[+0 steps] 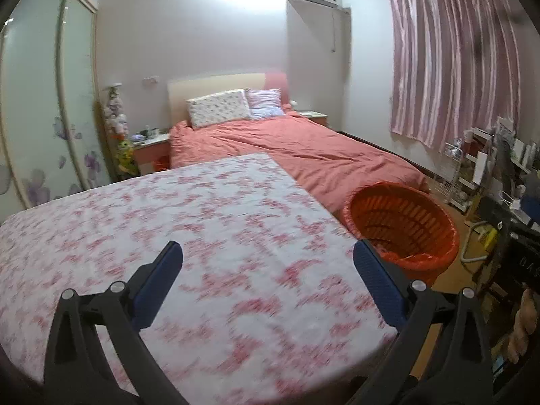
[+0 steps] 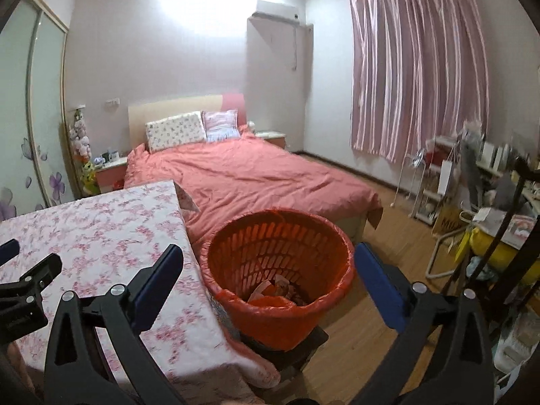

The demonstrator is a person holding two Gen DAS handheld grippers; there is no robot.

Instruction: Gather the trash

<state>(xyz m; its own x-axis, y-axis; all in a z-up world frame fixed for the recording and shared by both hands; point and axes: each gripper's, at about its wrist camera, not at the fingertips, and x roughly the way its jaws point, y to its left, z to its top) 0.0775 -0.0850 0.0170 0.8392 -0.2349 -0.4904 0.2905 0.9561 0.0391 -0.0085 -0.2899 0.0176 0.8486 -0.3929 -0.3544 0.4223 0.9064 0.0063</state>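
A: Hovering over the near table [image 1: 209, 209] w/ the floral cloth, the left gripper [image 1: 268, 253] is spread wide, nothing between its blue pads [image 1: 162, 280], tilted a bit down toward the far end of the room.

B: Right gripper [image 2: 268, 256], same story: released, jaws wide, nothing in them, and the red basket [image 2: 280, 270] framed right between the fingers, just past the tips.

A: Where's the trash?

B: In the basket. Right view shows crumpled scraps [image 2: 276, 290] at the bottom, on the red liner. Basket stands on a dark stool [image 2: 297, 344], just beside the table's right edge.

A: Left view gets only the basket's rim and slatted wall [image 1: 401, 222], no contents visible. It does catch bare toes [image 1: 524, 324] at the far right edge, near the floor.

B: And right view picks up the left gripper's black frame [image 2: 23, 287] at its left edge, over the cloth. Bed [image 2: 243, 175] w/ the pink cover sits beyond, curtain [image 2: 418, 71] far right.
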